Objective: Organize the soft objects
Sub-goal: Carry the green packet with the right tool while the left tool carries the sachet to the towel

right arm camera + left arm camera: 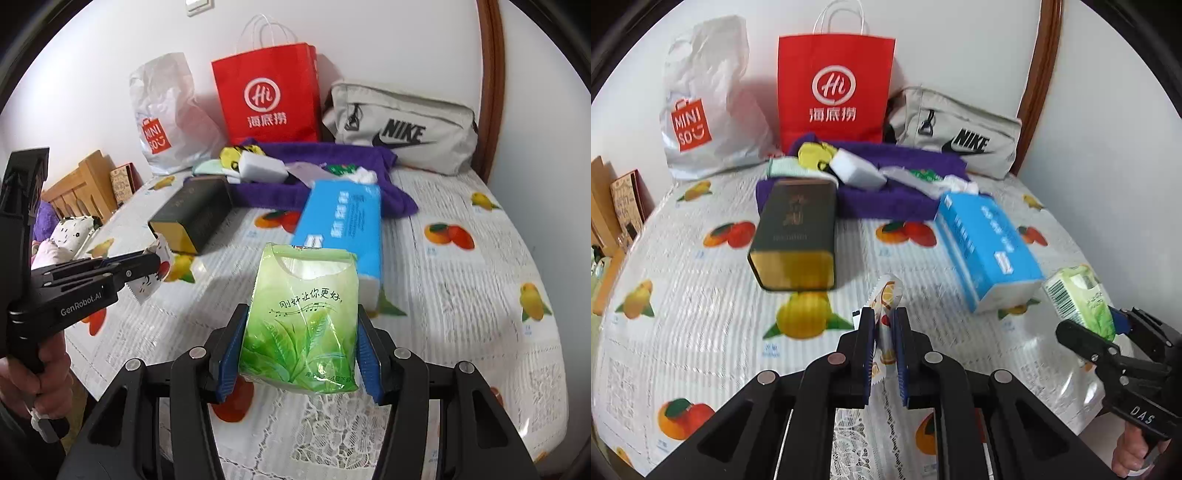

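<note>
left gripper (884, 325) pinches a thin snack sachet (886, 295); right gripper (301, 332) clamps a green tissue pack (301, 317). both are held above the fruit-print cloth (701, 295), in front of the purple towel (886, 203). carry each level and keep the squeeze gentle, so neither soft pack slips or crumples.

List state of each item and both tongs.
Left tongs: shut on snack sachet, lifted.
Right tongs: shut on green tissue pack, lifted.
Blue tissue box: lying flat.
Dark tin: on its side.
Red bag: upright.
Purple towel: spread, items on it.
</note>
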The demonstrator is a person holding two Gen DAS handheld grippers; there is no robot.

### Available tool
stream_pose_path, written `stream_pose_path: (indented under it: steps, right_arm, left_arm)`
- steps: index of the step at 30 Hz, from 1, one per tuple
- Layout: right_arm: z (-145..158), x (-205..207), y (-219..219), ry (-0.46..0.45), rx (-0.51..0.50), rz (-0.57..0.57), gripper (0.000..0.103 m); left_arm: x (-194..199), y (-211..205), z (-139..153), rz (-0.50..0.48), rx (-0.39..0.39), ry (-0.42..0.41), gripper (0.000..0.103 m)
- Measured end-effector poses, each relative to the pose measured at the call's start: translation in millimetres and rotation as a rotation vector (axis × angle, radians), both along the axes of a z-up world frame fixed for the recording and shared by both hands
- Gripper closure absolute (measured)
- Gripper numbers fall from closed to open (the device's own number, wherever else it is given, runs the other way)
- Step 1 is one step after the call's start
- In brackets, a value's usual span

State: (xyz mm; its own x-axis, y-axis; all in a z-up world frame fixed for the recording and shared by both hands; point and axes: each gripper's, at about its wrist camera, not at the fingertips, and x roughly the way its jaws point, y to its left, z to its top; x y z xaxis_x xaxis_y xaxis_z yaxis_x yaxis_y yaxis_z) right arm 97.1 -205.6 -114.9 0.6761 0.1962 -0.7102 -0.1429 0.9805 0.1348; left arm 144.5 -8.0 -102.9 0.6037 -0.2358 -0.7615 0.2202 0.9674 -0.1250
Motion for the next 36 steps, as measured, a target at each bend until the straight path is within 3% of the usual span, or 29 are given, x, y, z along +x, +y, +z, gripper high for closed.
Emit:
stream_pose_path:
  steps: [15, 36]
  right_arm:
    - [31.0, 31.1, -0.3, -0.039, 0.006, 0.009, 0.049]
    - [62.0, 124.9, -2.7, -0.098, -0.023, 0.003, 0.049]
  left_arm:
    - [29.9, 20.6, 39.6, 0.042, -0.018, -0.036, 0.092]
    - [113.2, 46.7, 50.0, 0.132, -0.008, -0.035, 0.092]
